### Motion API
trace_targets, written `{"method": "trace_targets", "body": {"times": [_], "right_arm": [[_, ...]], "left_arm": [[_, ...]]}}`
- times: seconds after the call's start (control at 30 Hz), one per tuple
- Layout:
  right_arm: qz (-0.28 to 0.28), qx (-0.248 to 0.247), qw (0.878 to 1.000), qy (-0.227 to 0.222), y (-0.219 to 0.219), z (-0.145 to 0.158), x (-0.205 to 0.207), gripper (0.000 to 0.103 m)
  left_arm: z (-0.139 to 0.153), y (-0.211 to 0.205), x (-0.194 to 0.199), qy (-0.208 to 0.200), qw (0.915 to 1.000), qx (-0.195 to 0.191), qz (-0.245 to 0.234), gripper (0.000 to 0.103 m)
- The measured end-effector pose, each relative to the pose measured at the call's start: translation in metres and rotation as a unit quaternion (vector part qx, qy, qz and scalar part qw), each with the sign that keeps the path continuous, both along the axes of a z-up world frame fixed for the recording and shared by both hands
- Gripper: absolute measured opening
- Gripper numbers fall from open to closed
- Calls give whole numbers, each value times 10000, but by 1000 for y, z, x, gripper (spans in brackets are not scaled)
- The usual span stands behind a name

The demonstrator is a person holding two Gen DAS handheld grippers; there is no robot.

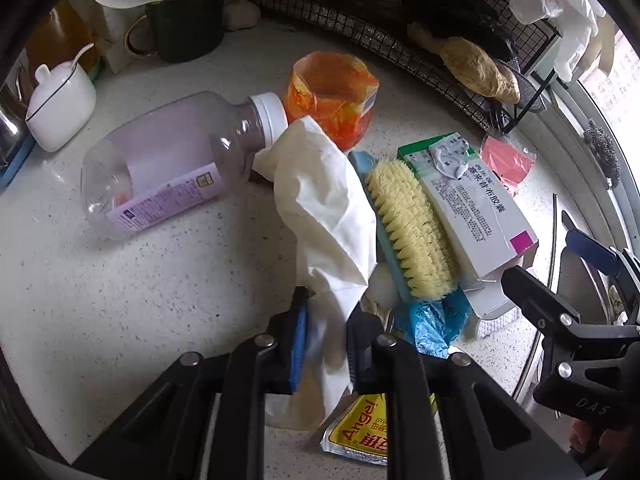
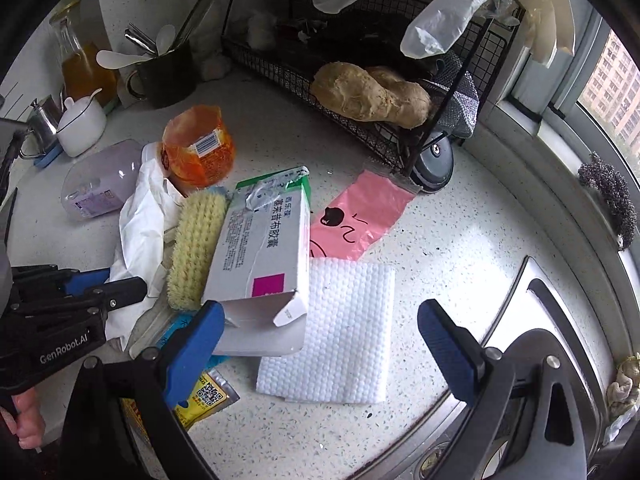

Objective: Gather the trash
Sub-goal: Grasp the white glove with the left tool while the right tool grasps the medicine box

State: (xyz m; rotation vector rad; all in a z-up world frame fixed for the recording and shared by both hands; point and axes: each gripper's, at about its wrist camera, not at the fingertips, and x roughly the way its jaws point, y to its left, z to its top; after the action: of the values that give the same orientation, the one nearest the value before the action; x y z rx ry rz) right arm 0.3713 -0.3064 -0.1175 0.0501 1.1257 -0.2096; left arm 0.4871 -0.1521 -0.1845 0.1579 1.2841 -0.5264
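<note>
Left tongs (image 1: 326, 344) pinch crumpled tissue (image 1: 324, 204): light, soft, tears easily; grip the bunched end. Right tongs (image 2: 320, 348) wide, empty.

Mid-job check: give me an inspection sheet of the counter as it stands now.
Surface: speckled white counter, crowded.
Job's things: crumpled white tissue; empty plastic bottle on its side; opened medicine box; orange wrapper; pink bag; yellow sachet.
Clutter: scrub brush, white textured pad, wire rack, utensil mug.
Grippers: left gripper shut on the tissue; right gripper open, empty.
Cables: nothing seen.
Surroundings: window at right.
</note>
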Motion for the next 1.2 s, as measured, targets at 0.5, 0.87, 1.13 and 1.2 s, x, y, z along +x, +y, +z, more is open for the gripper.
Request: {"method": "trace_targets", "body": {"times": [0.5, 0.87, 1.13, 1.2], "right_arm": [[235, 199, 9994, 131, 13, -2, 37, 97], [597, 141, 9970, 465, 26, -28, 52, 54], [601, 63, 9982, 33, 40, -2, 27, 50], [602, 17, 9982, -71, 45, 8, 20, 50]], "left_arm": [[24, 13, 13, -580, 9978, 262, 166, 6], [14, 17, 8, -567, 9975, 342, 229, 6], [41, 25, -14, -777, 9965, 262, 173, 6], [52, 29, -21, -879, 9957, 227, 173, 6]]}}
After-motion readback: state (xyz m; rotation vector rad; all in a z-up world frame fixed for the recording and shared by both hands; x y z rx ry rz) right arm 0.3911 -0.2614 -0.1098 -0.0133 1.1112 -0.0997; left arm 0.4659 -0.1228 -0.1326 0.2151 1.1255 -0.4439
